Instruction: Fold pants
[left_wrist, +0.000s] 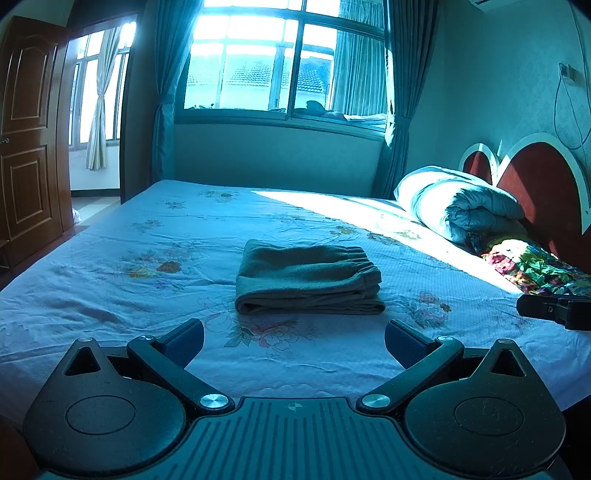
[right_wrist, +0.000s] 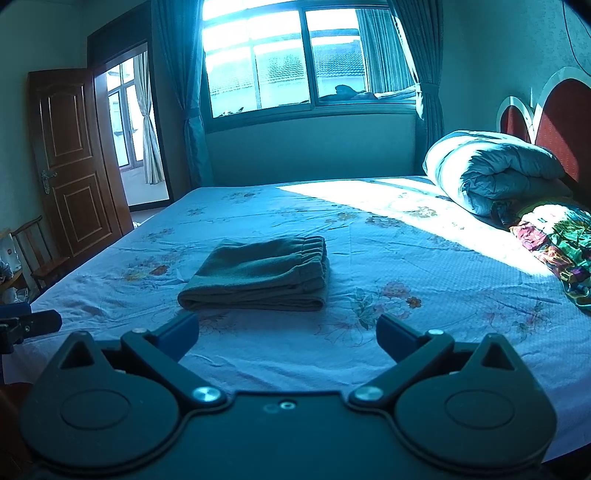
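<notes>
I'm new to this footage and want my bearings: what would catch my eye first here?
A neatly folded pair of dark pants sits alone mid-bed on the floral bedsheet, just ahead of the open left hand-held gripper and open right hand-held gripper. Behind it, a bright window throws a sunlit band across the sheet toward a rolled quilt by the red headboard.

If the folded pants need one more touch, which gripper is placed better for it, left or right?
Probably left: the folded pants lie straight ahead of the left gripper. The right gripper sees them off to its left. Both jaws are open.
</notes>
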